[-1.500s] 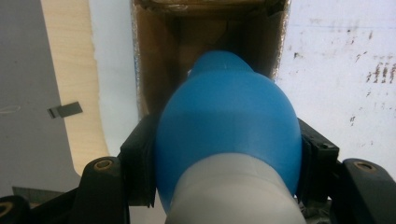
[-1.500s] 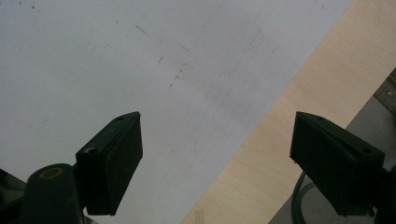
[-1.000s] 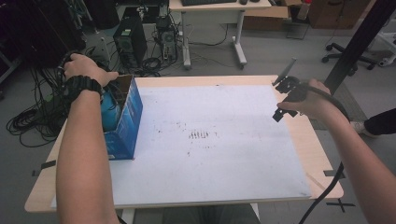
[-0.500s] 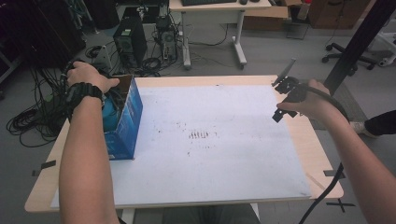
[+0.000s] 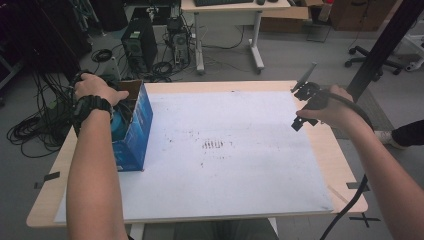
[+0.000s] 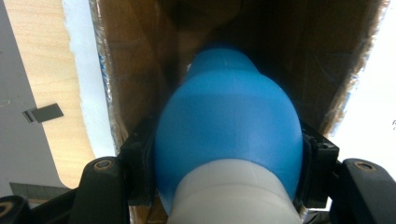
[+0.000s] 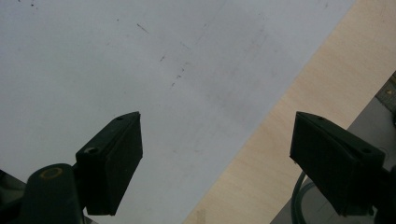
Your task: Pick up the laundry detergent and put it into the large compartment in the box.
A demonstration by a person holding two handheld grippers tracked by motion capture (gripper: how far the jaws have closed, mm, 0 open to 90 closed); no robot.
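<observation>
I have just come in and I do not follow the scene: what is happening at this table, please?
A person works with two hand-held grippers. The left gripper is shut on a blue and white bottle and has it inside the open blue box at the table's left edge. The right gripper hangs open over the white sheet, holding nothing.

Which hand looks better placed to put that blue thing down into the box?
Left. The left gripper is clamped on the blue and white object inside the blue box. The right gripper hangs open over the white sheet, far across the table.
</observation>
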